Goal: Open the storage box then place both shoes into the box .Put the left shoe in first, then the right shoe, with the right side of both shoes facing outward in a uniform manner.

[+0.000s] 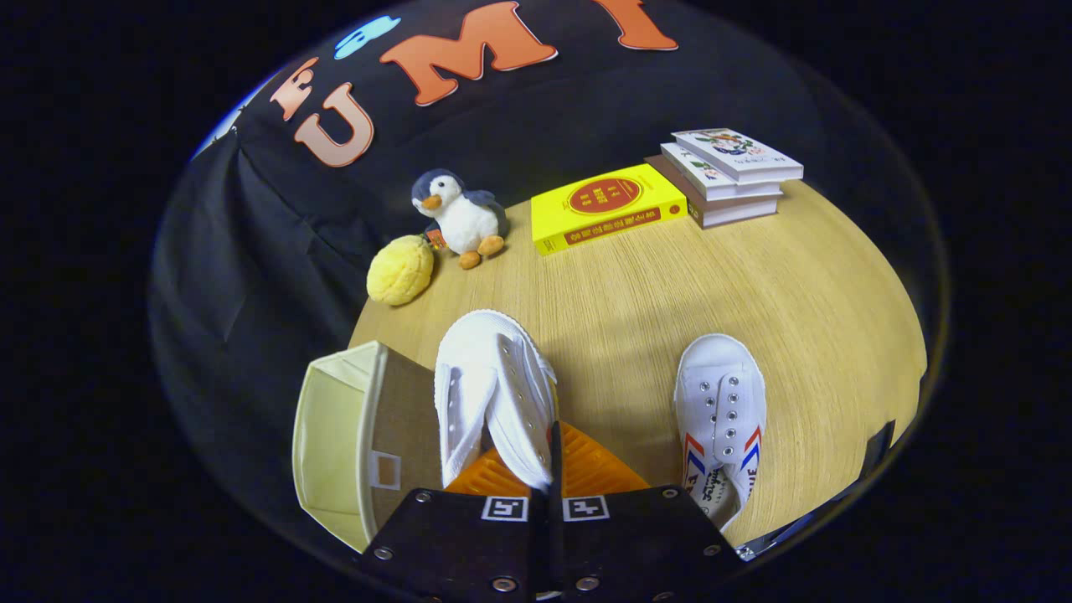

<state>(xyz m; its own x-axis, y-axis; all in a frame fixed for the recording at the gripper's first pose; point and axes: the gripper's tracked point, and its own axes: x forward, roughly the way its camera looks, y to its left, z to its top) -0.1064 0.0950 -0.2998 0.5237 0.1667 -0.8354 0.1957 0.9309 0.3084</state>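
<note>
My gripper (548, 473) is shut on a white canvas shoe (494, 385), pinching its side wall near the opening. The shoe hangs between and just ahead of the fingers, toe pointing away, tilted onto its side. Left of it and close by stands the storage box (368, 435), open, with a cream inside and a brown outer wall that carries a small label window. The other white shoe (720, 410), with red and blue stripes on its sides, lies flat on the wooden table (804, 301) to the right of the fingers, toe pointing away.
Along the back of the table sit a yellow bun-shaped plush (400, 270), a penguin plush (459, 216), a yellow book (607, 207) and a stack of three books (727, 174). Black cloth hangs behind and to the left. The table's edge runs close on the right.
</note>
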